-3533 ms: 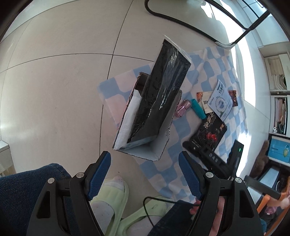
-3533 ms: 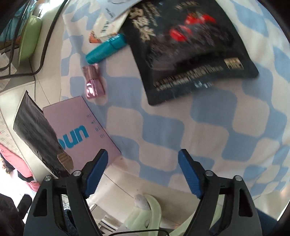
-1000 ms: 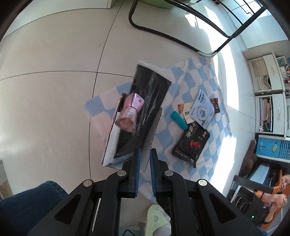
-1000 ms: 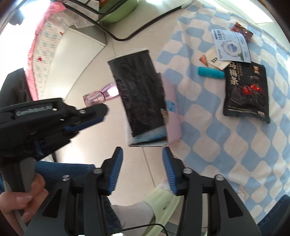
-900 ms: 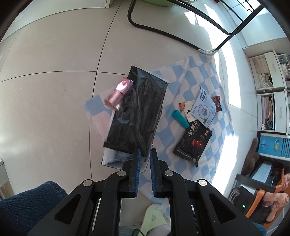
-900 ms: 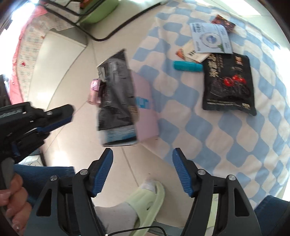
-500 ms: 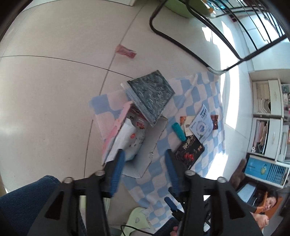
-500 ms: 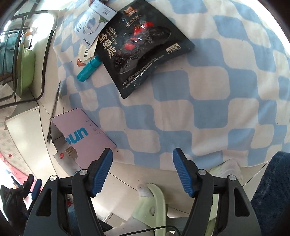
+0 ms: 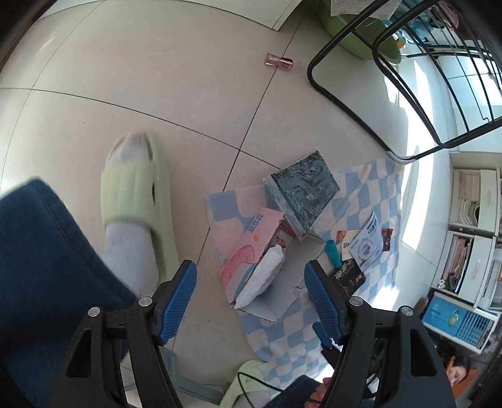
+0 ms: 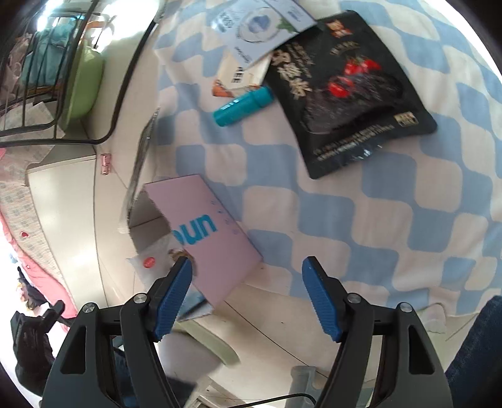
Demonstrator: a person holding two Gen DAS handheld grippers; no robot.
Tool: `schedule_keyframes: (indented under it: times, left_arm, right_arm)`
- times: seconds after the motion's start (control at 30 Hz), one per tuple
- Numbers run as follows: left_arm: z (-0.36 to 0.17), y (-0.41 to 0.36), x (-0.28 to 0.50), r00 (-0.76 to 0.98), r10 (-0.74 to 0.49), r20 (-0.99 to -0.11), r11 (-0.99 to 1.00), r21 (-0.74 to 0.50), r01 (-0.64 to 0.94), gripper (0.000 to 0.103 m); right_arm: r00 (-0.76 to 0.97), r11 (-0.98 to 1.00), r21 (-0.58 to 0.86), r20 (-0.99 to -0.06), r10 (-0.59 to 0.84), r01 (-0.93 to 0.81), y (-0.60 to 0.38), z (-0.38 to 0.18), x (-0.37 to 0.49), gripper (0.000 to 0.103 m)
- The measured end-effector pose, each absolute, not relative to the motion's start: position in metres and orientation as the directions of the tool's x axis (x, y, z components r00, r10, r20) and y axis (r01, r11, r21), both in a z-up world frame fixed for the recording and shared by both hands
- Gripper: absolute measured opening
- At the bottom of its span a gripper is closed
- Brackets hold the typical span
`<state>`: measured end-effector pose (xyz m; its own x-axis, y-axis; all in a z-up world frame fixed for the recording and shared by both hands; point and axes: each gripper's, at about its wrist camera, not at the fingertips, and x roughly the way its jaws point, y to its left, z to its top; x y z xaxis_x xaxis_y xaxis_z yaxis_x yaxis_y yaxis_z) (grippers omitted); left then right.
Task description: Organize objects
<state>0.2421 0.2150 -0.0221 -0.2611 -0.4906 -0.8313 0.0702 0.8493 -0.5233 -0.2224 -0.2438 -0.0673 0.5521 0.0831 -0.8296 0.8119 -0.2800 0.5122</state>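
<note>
Both claws are hanging over the blue-checked cloth (image 10: 392, 219) with nothing in them. The left gripper (image 9: 251, 295) has just been spreading its jaws and is now gaping wide, nothing between the pads. The right gripper (image 10: 246, 293) has been widening too and is empty as well.

Progress, as I'm reading it: partly there. The pink box (image 9: 251, 248) is lying open on the cloth's near edge with a white pouch (image 9: 262, 279) inside and a dark packet (image 9: 306, 191) leaning out of its far end.

Plenty is still waiting outside it: the teal tube (image 10: 243, 106), the black snack bag (image 10: 348, 91) and the leaflets (image 10: 257, 28) are lying loose on the cloth. And the pink bottle (image 9: 279, 60) is sitting far off on the bare tiles, well apart from the box.
</note>
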Motion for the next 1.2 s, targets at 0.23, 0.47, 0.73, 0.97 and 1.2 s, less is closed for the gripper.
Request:
schedule_keyframes:
  times: [0.23,0.47,0.73,0.97,1.2]
  left_arm:
    - [-0.033,0.167,0.338,-0.323,-0.299,-0.898,0.854,-0.403,0.330,0.070]
    - [-0.042,0.111,0.422,-0.347,-0.350,-0.870,0.811,-0.467,0.353,0.070]
    - [-0.016,0.105,0.413,-0.353,-0.284,-0.892,0.776,-0.430,0.461,0.070]
    - [-0.006,0.115,0.392,-0.431,-0.333,-0.839,0.770,-0.506,0.390,0.070]
    - [0.005,0.130,0.384,-0.407,-0.364,-0.838,0.762,-0.519,0.388,0.070]
  right_arm:
    - [0.614,-0.129,0.602,-0.756,0.225,0.788,-0.327,-0.074,-0.138,0.098]
    - [0.499,-0.184,0.465,-0.824,0.267,0.866,-0.383,-0.129,-0.101,0.099]
    - [0.664,-0.417,0.532,-0.685,0.299,0.737,-0.378,-0.199,-0.084,0.056]
    - [0.706,-0.113,0.696,-0.701,0.103,0.709,-0.351,-0.084,-0.096,0.003]
    - [0.464,0.361,0.367,-0.855,-0.232,0.857,-0.226,0.045,-0.120,0.003]
